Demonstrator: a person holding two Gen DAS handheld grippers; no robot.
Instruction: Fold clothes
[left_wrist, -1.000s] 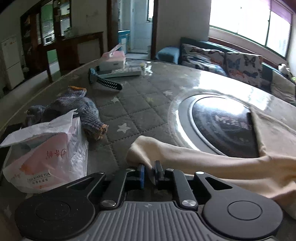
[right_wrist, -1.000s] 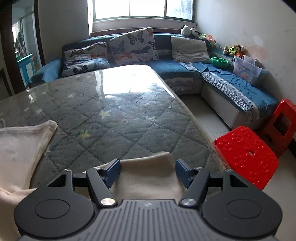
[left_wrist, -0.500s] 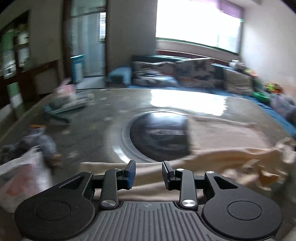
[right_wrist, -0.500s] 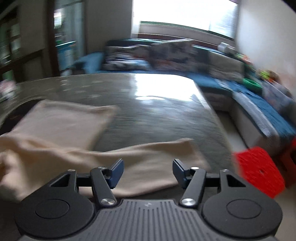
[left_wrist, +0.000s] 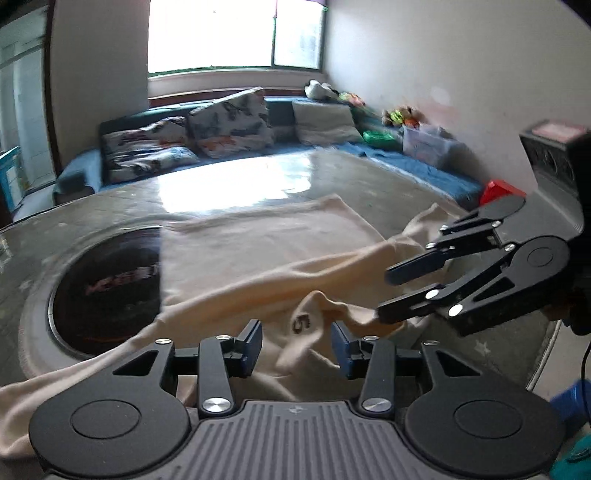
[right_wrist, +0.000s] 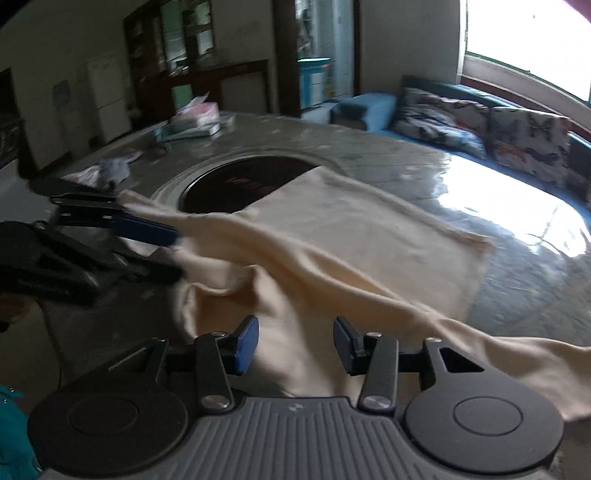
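Now both tongs, left (left_wrist: 296, 340) and right (right_wrist: 295, 342), gape over the cream garment (left_wrist: 258, 254).

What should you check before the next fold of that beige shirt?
1. Left hand-held gripper open: ok, jaws apart, no cloth between them.
2. Right hand-held gripper open: ok, jaws apart, above the cloth.
3. Beige cotton shirt lying flat: not ok, near part bunched and creased.
4. Far part spread on the grey quilted table: ok.
5. Shirt clear of the round black inset: not ok, an edge overlaps it.
6. Both sleeves located: cannot tell.
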